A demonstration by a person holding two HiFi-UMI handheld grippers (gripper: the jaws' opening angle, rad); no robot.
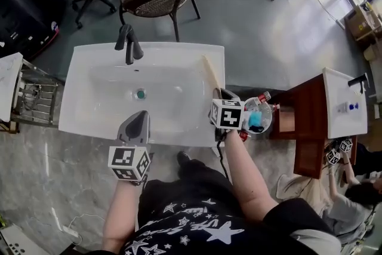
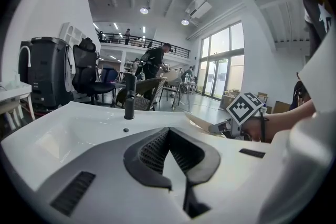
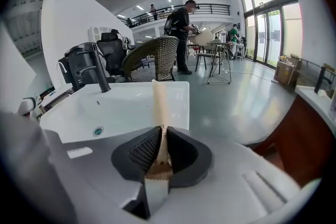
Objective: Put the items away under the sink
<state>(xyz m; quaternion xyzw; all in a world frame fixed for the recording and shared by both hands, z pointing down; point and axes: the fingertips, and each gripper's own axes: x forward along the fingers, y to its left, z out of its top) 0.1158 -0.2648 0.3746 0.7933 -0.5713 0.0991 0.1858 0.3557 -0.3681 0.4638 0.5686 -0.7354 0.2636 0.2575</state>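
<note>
At sink (image 1: 89,83) right rim, my right gripper (image 3: 161,131) pinches a long paper sleeve (image 3: 159,99), maybe chopsticks. Left gripper (image 2: 169,131) closed, empty. Pickup step; next I lift it and carry it underneath.

Almost nothing is legible. Small dark letters run along the tan paper sleeve (image 3: 159,107) at twelve o'clock in the right gripper view. One looks like an R, and the rest are too small to read. Black-and-white square code markers, without words, sit on the cubes of the left gripper (image 1: 139,118) and right gripper (image 1: 219,92), at six and three o'clock of the sink (image 1: 83,98).
</note>
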